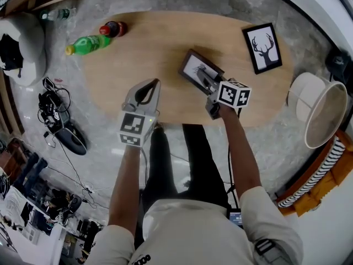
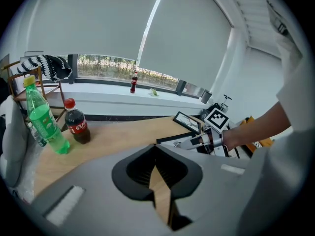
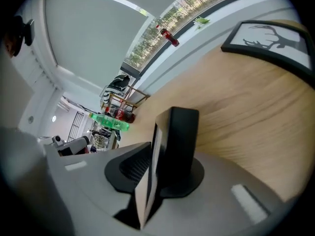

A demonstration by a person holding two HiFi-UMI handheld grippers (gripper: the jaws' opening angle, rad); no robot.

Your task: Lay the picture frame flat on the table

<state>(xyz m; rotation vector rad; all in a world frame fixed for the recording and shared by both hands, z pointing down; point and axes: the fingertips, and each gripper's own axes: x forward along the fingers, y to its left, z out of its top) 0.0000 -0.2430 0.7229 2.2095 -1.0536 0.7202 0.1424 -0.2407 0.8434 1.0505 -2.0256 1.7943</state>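
Note:
A black picture frame (image 1: pixel 194 68) with a pale print rests at a tilt on the oval wooden table (image 1: pixel 149 43), right of centre. My right gripper (image 1: pixel 205 82) has its jaws around the frame's near corner. In the right gripper view the frame (image 3: pixel 178 132) stands edge-on between the jaws, and a thin gap shows on its left side, so the gripper (image 3: pixel 162 149) is open around it. The left gripper (image 1: pixel 156 83) hovers over the table's front edge, shut and empty. In the left gripper view its tips (image 2: pixel 155 154) meet, with the frame (image 2: pixel 172 140) beyond them.
A second black frame with a deer print (image 1: pixel 262 47) lies flat at the table's far right. A green bottle (image 1: pixel 88 44) and a cola bottle (image 1: pixel 113 28) lie at the far left end. A white lampshade (image 1: pixel 320 112) stands off the right side. Cables and shoes litter the floor.

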